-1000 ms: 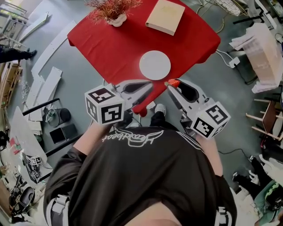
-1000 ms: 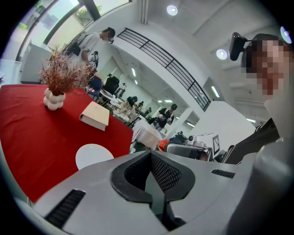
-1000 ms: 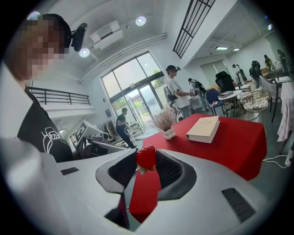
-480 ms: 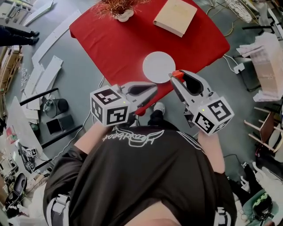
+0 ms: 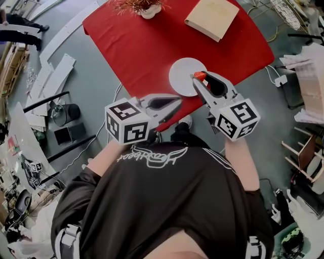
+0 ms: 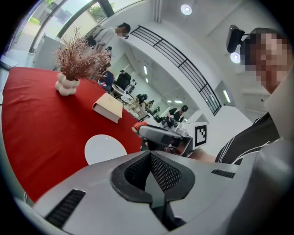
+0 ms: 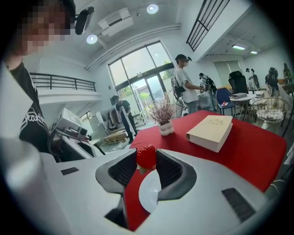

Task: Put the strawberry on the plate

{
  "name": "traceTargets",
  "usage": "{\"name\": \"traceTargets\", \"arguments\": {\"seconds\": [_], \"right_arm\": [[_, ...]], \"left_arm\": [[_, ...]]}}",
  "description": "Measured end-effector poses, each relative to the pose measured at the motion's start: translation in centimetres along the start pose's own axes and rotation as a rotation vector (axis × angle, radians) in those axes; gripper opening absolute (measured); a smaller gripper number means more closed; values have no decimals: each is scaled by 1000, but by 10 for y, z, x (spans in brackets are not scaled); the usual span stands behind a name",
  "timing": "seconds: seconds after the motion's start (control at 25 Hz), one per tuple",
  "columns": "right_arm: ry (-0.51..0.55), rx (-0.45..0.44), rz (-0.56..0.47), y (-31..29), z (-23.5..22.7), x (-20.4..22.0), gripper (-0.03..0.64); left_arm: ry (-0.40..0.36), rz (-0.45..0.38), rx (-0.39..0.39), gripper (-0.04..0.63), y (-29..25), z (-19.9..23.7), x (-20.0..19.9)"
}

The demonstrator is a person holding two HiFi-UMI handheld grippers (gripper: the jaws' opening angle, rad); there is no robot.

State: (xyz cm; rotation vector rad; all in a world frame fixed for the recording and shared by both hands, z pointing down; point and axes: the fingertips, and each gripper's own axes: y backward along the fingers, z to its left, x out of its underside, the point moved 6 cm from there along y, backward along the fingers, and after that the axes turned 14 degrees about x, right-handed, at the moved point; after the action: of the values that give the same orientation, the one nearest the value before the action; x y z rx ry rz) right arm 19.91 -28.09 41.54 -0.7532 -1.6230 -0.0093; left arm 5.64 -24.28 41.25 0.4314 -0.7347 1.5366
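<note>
Matt red cloth tablecloth, smooth white plate, glossy red strawberry

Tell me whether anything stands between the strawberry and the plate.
Nothing visible does. The right gripper holds the strawberry at the edge of the plate, which is bare. The book and the plant pot sit farther back.

The red cloth-covered table is looked at from high above, steeply down, in the head view. The left gripper view is taken close behind the left tongs, low over the table. The right gripper view is taken likewise along the right tongs. The round white plate, tan closed book and white vase of dried pink twigs are shared by all three.
</note>
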Motion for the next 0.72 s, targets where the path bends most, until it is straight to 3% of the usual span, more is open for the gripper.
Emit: {"name": "traceTargets", "arguments": {"seconds": [0.72], "right_arm": [[210, 94, 228, -70, -31, 63, 123]], "left_arm": [[48, -47, -44, 7, 1, 23, -11]]}}
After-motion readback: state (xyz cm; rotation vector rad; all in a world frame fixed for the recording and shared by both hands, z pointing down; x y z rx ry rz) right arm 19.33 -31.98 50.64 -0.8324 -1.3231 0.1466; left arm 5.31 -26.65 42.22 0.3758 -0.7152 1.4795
